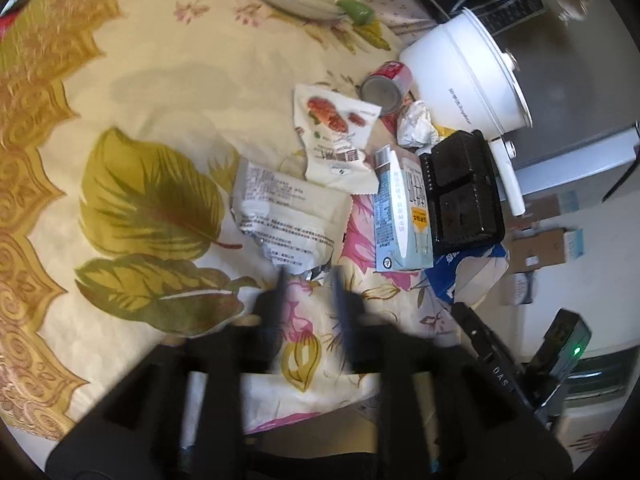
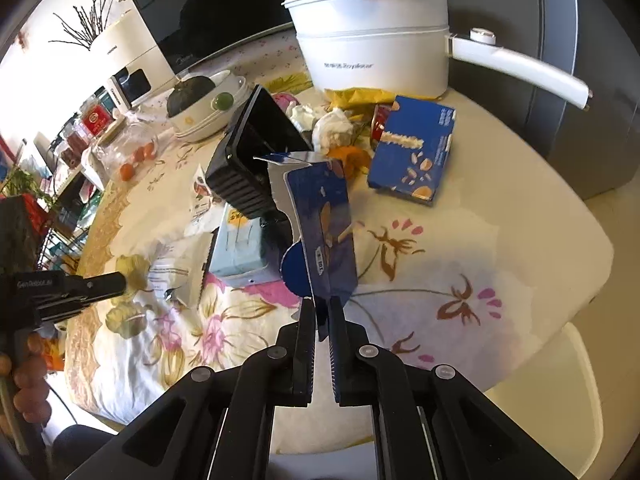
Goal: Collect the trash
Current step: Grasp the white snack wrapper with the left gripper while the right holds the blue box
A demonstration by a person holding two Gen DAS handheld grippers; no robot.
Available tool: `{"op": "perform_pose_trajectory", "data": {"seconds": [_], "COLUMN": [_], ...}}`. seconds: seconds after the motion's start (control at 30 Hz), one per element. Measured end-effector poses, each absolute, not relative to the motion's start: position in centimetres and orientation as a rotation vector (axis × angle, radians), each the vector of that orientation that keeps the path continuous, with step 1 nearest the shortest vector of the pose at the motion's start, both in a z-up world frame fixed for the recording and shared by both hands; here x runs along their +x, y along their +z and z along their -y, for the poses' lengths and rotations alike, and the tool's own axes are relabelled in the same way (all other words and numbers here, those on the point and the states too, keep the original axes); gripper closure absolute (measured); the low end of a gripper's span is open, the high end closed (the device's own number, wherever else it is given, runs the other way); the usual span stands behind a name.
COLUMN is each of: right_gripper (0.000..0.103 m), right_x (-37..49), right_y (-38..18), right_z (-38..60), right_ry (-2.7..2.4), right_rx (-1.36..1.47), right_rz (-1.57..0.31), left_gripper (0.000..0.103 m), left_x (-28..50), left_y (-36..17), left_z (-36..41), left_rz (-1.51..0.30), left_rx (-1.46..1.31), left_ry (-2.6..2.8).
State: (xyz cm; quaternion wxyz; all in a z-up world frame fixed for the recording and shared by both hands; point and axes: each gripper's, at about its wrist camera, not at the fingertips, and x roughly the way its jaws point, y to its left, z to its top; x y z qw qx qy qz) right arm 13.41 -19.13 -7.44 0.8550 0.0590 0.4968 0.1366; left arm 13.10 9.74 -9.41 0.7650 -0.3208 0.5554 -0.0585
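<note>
Glossy white plastic pot (image 2: 372,40); crinkly printed wrapper (image 1: 288,212).

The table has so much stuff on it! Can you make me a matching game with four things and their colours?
Things:
1. cooking pot
2. food tray
3. biscuit box
4. crumpled tissue

Colours or states:
A. black
B. dark blue
C. white, scrunched into a ball
D. white, with a long handle

Pairs: 1-D, 2-A, 3-B, 4-C

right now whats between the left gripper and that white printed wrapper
Nothing: in the left wrist view only bare floral tablecloth separates the open left gripper from the crumpled white printed wrapper just ahead.
</note>
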Motion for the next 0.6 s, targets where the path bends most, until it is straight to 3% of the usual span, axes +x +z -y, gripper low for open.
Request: {"op": "perform_pose_trajectory", "data": {"seconds": [0.03, 0.1, 0.17, 0.27, 0.37, 0.6], "right_gripper": [0.081, 0.057, 0.047, 0.046, 0.036, 0.033], "right_x": [13.5, 13.5, 13.5, 13.7, 13.8, 15.0], "right_y": [-7.5, -7.6, -7.4, -7.2, -6.9, -6.9], "right_z": [19.0, 18.9, 18.8, 18.5, 18.1, 16.9], "right_ry": [0.273, 0.252, 0.247, 0.250, 0.248, 0.247], "right_rx": [0.111, 0.094, 0.086, 0.066, 0.045, 0.022], "right_rz": [-1.049, -1.047, -1.032, -1.021, -1.007, -0.986], "left_gripper": [0.041, 0.039, 0.039, 0.039, 0.039, 0.036], "left_x": [13.1, 13.1, 13.5, 14.3, 15.1, 16.8], "left_y": [-9.6, -9.9, -10.3, -10.3, -10.0, -11.7], "left_z": [-10.0, -10.6, -10.8, -10.3, -9.7, -8.7], "left_rz": [-1.202, -1.188, -1.193, -1.208, -1.207, -1.300], "left_rx": [-0.715, -0.766, -0.815, -0.763, -0.673, -0.581], "left_ry": [-0.124, -0.118, -0.138, -0.130, -0.119, -0.107]}}
